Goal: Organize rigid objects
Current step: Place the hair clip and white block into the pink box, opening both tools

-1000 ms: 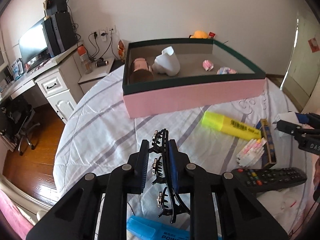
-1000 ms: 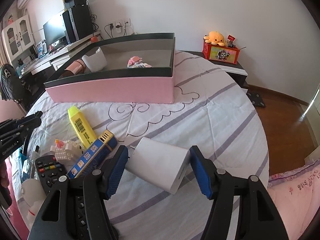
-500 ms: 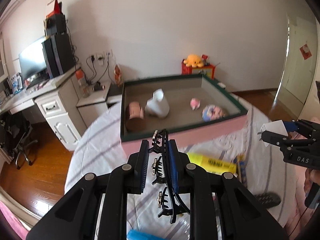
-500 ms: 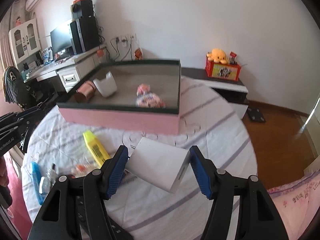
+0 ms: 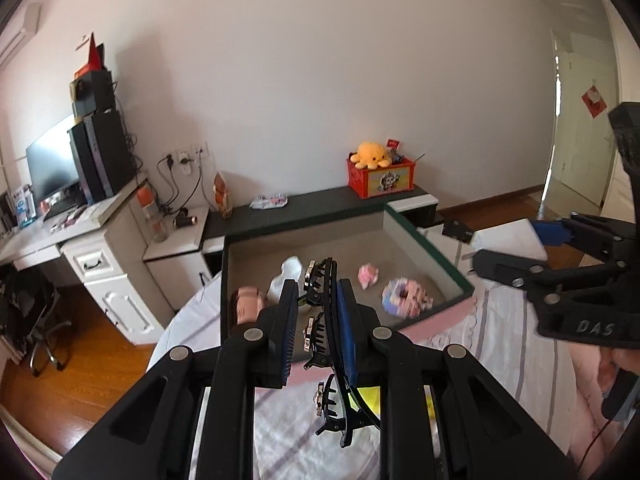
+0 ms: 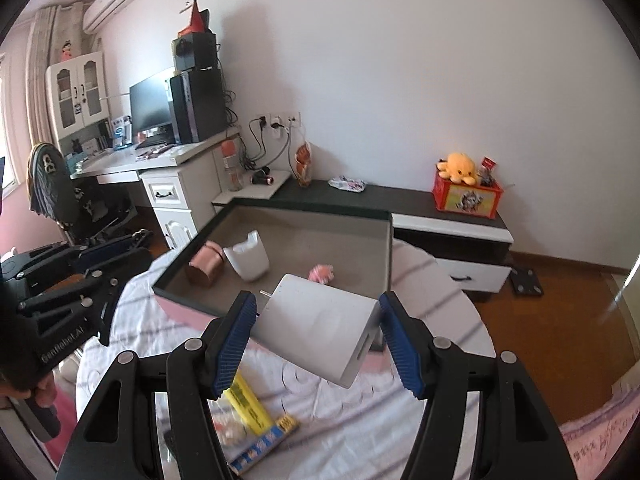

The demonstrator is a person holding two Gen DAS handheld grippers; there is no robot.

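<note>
Pink-walled, with a dark green rim, the storage box (image 6: pixel 280 312) already holds four things: a copper-coloured cup (image 6: pixel 205 266) on its side, a white cut-off container (image 6: pixel 247 261), a small pink toy (image 6: pixel 321 273) and a pastel doughnut-patterned packet (image 5: pixel 404 297); sorting looks partly done, with two items in the air and several more left on the striped bed cover (image 6: pixel 420 412); these leftovers are a yellow highlighter (image 6: pixel 249 404), a blue-and-yellow box (image 6: pixel 266 442) and a blurred pale toy just beside them.

Left hand-held gripper (image 5: pixel 317 322): jaws nearly together, clamped on a black claw hair clip (image 5: pixel 326 344); the clip stands between the pads and juts out beyond and below them; the box lies ahead of and below this gripper, its near wall close under the tips.

Right hand-held gripper (image 6: pixel 316 342): jaws moderately wide, pressing both sides of a white power adapter (image 6: pixel 320 330); its metal prongs point toward the left pad; the box lies directly ahead and lower, its near wall hidden behind the adapter.

Judging from this, both items are near the box but not yet over its floor.
</note>
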